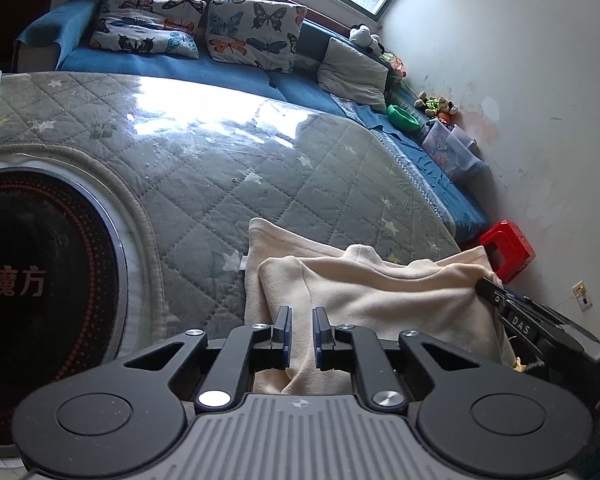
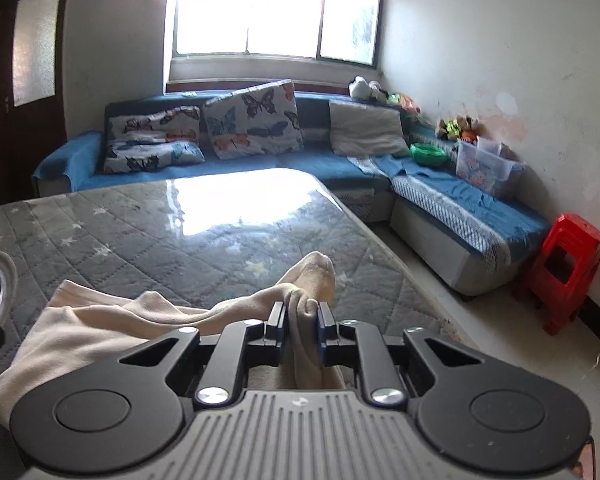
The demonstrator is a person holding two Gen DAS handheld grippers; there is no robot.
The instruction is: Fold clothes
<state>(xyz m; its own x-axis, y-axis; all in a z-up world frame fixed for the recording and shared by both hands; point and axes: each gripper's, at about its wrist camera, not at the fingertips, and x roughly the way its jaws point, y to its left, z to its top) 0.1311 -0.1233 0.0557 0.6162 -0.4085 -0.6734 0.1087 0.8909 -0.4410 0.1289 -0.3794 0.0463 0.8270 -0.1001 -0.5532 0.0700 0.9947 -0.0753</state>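
Pinching a soft, fleecy cream garment (image 2: 100,320) in my right gripper (image 2: 303,316); left gripper (image 1: 302,322) narrowly parted, empty, above it on the quilted table (image 1: 220,184); garment's near edge hidden.

— What do you have in the lower centre of your left wrist view?

— One cream fleece garment (image 1: 360,292), lying partly folded in soft layers on the quilted surface, its far edge rumpled.

— And in your right wrist view?

— The same cream garment (image 2: 100,320), spread at lower left. One bunched end rises to centre frame, lifted off the surface.
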